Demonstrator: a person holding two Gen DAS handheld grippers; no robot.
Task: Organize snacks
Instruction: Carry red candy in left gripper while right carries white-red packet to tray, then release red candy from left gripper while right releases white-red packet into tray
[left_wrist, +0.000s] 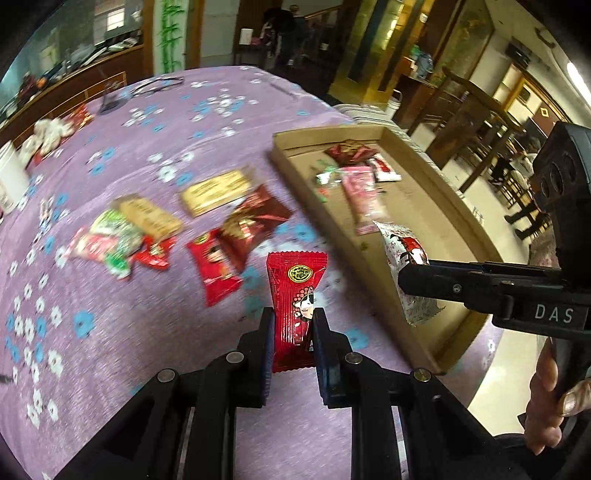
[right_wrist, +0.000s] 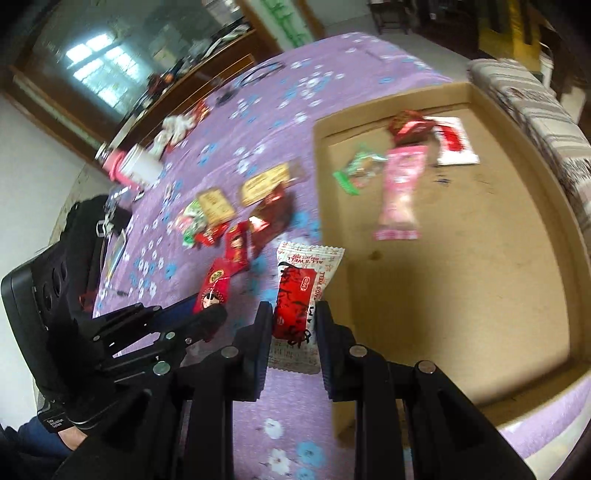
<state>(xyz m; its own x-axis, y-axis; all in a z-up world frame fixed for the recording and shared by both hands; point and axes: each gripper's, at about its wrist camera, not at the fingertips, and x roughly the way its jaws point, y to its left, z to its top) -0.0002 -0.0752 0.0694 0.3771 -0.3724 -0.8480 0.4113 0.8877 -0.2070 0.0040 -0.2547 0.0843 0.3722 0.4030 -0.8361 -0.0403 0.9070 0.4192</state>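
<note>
- Cardboard tray (right_wrist: 480, 258) fills the right of the right-wrist frame, right of the right tongs (right_wrist: 291, 317), the nearer pair, clenched on a white-and-red snack packet (right_wrist: 306, 284), long axis upright.
- Left tongs (left_wrist: 293, 325) clamp a red snack packet (left_wrist: 295, 291) over the purple-clothed bench (left_wrist: 147, 332); tray upper right.

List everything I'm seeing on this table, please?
Red snack packet: one, red, in the left gripper.
White snack packet: one, white and red, in the right gripper.
Cardboard tray: one, brown, right side; holds about four snacks, including a pink packet.
Loose snacks: several, red, gold, green, on the cloth.
Tablecloth: one, purple, flowered.
White container: one, far edge.
Hand: one, holding the right gripper.
</note>
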